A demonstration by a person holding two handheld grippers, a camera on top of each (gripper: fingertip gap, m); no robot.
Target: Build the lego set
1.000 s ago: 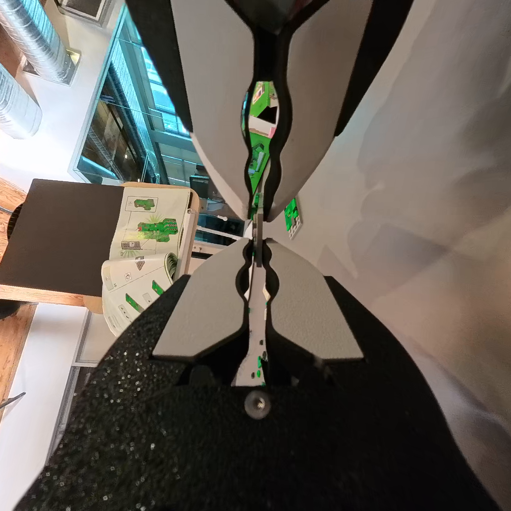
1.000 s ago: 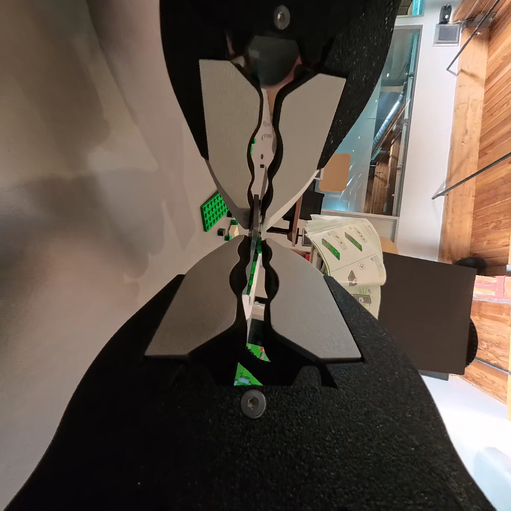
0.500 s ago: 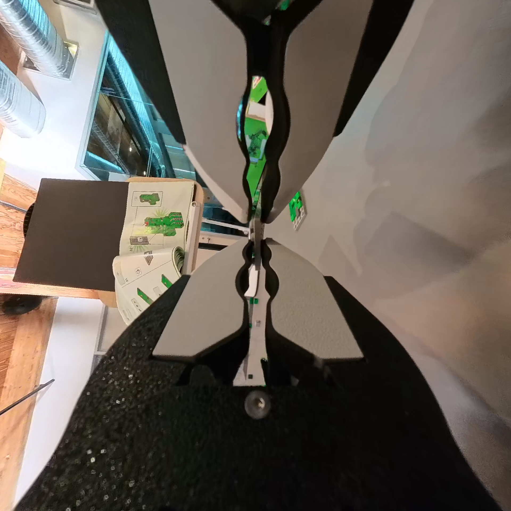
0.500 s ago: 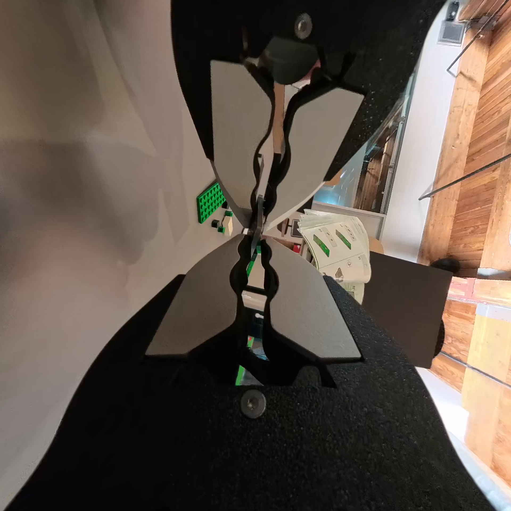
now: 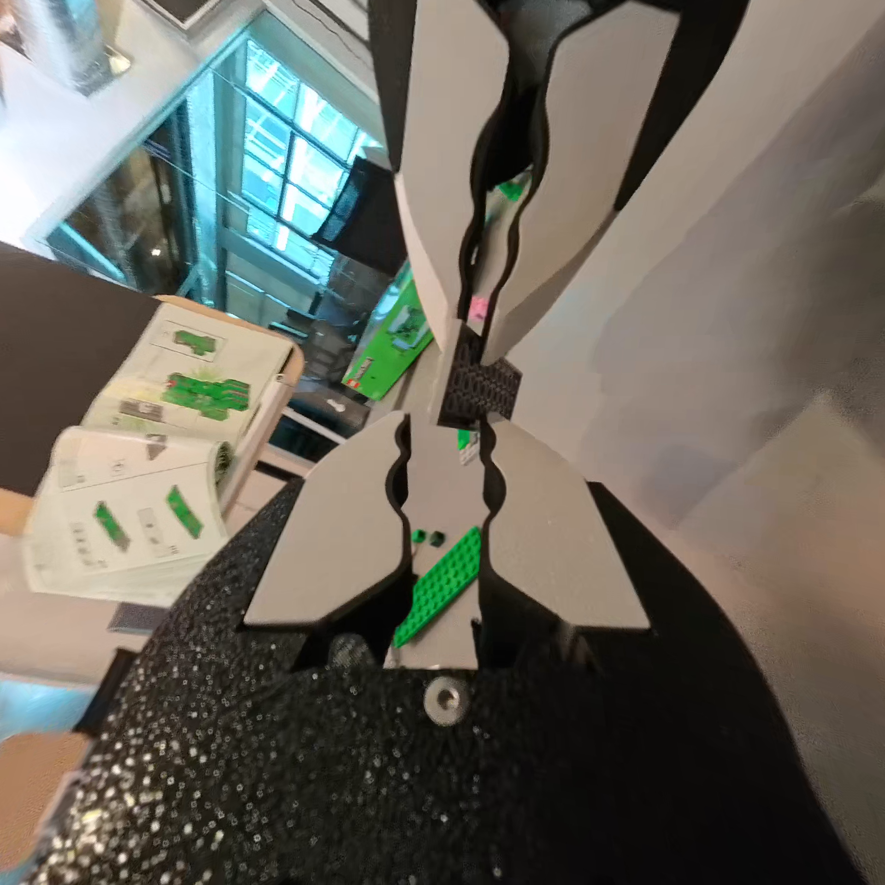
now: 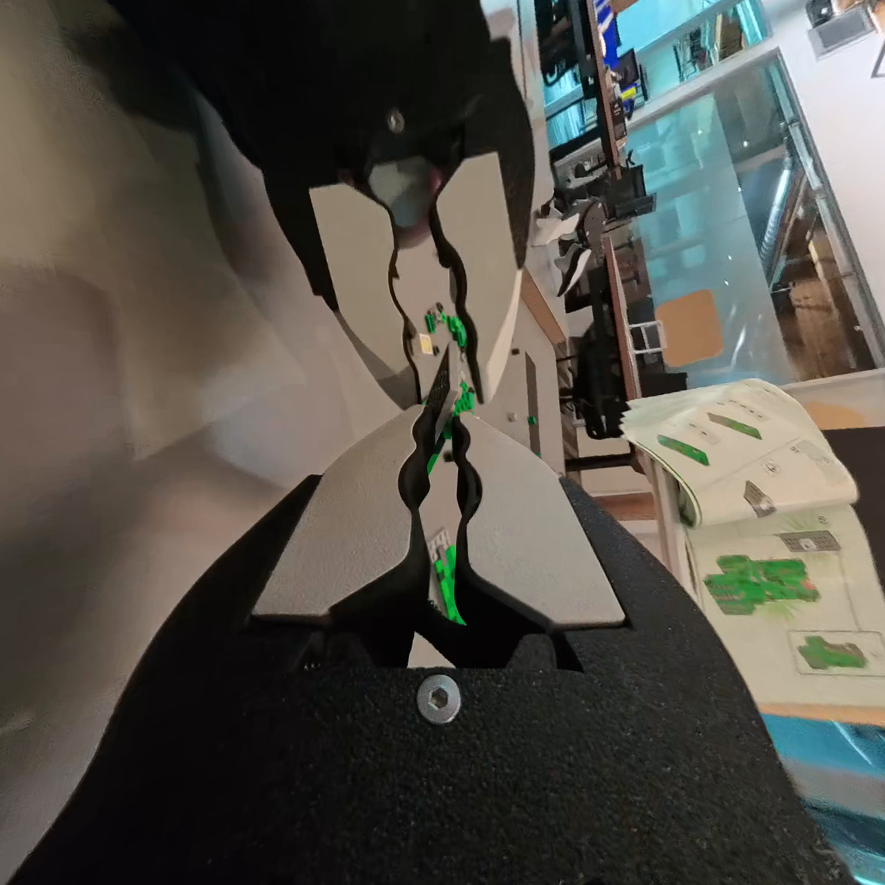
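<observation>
1. Pale grey table [image 5: 718, 335] with scattered green bricks [image 6: 455, 330]; glazed partitions [image 5: 268, 158] behind.
2. Left gripper [image 5: 443, 426]: fingers apart, gripping nothing.
3. Right gripper [image 6: 443, 414]: clamped on black studded plate [image 5: 479, 388] (edge-on in its own view).
4. Left view only: green baseplate [image 5: 440, 584], green box [image 5: 392, 345]. Instruction booklet [image 6: 766, 503] in both views.

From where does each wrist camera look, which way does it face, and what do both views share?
Left wrist view: sits on the left gripper and looks along its open fingers at the right gripper opposite it.
Right wrist view: sits on the right gripper, which is shut on a dark grey studded plate, and faces the left gripper.
Own body: only the grippers show clearly.
Shared: the plate, the open paper instruction booklet, and the white table.
</observation>
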